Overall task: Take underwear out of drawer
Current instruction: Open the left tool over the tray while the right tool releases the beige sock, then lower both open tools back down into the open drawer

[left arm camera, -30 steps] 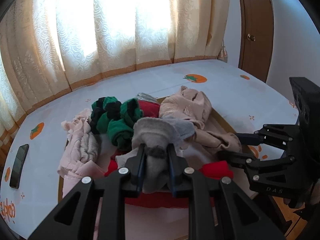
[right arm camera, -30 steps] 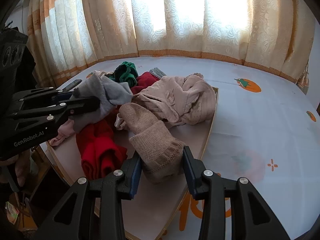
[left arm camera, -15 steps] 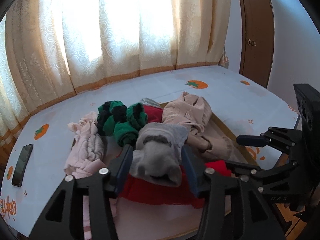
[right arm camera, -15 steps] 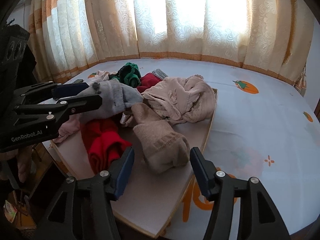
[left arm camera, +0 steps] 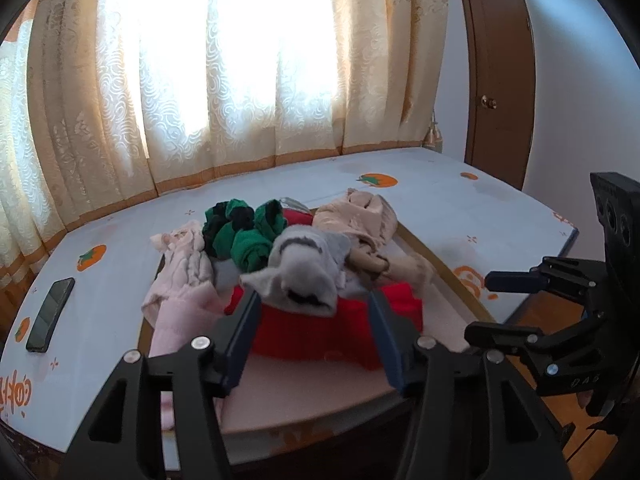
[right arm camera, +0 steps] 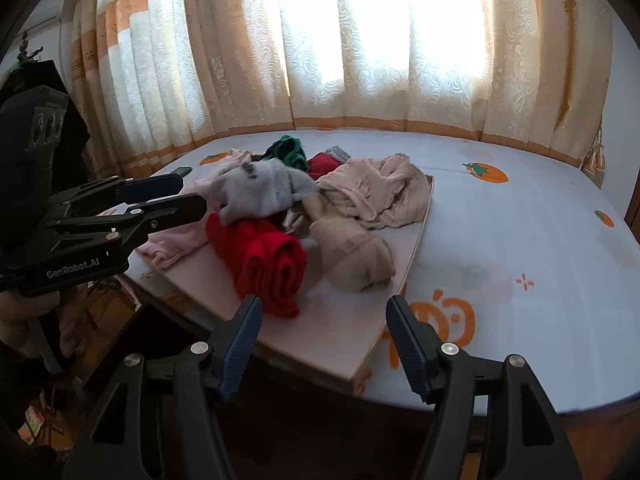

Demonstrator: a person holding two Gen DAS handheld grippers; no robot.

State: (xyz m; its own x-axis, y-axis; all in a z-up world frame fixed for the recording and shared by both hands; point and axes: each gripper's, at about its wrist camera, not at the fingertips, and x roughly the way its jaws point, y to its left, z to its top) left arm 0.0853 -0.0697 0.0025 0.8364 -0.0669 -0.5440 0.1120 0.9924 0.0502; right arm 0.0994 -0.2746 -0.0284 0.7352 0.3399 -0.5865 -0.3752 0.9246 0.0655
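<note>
Sunlit curtains back a bed (right arm camera: 520, 240) bearing a board (right arm camera: 320, 320) heaped with underwear. Left hand-held gripper (left arm camera: 312, 336) is opening off the grey piece (left arm camera: 304, 276) at twelve o'clock; right hand-held gripper (right arm camera: 324, 336), also opening, leaves the beige piece (right arm camera: 352, 256) dropped clear.

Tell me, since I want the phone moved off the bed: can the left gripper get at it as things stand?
Probably yes. The phone lies alone on the sheet, left of the clothes pile. The left gripper holds nothing, its jaws opening, so only a sideways move seems needed.
</note>
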